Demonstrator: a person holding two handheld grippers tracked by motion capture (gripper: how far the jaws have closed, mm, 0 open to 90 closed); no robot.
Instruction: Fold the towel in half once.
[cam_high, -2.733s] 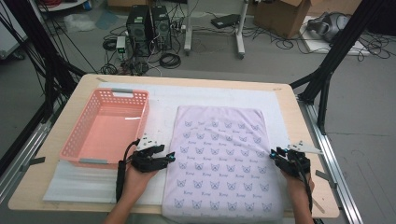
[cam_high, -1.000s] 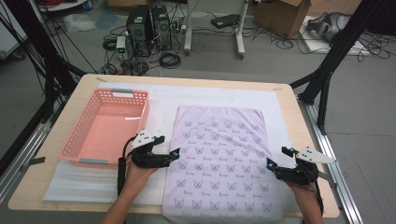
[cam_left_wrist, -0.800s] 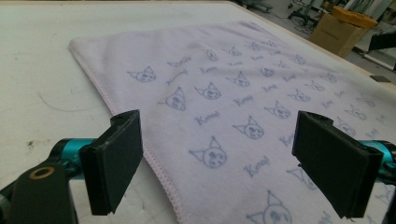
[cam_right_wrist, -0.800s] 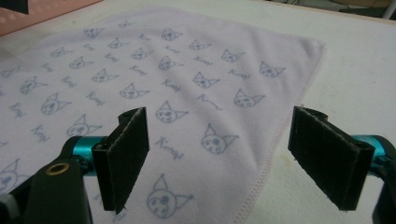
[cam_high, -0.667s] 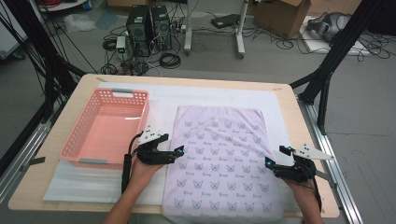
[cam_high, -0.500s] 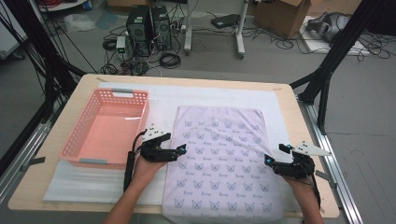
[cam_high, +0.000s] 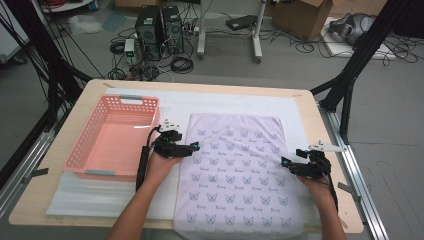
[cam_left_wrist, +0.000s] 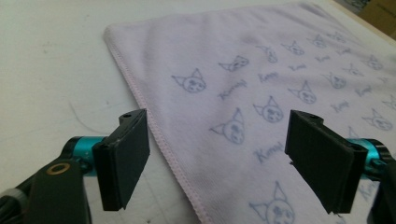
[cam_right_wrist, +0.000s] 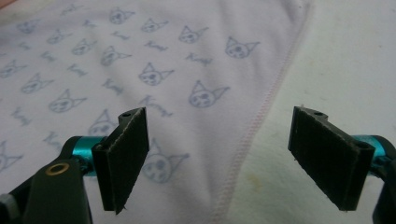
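White padding (cam_high: 320, 107) lies bare beside each towel (cam_high: 240, 175) hem; left gripper (cam_high: 196, 147) and right gripper (cam_high: 283, 161) straddle them, jaws spread, the left's just narrowing.

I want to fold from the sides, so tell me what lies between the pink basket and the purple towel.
In the high view, the left tool and its hand sit between the pink basket and the purple towel, over white padding.
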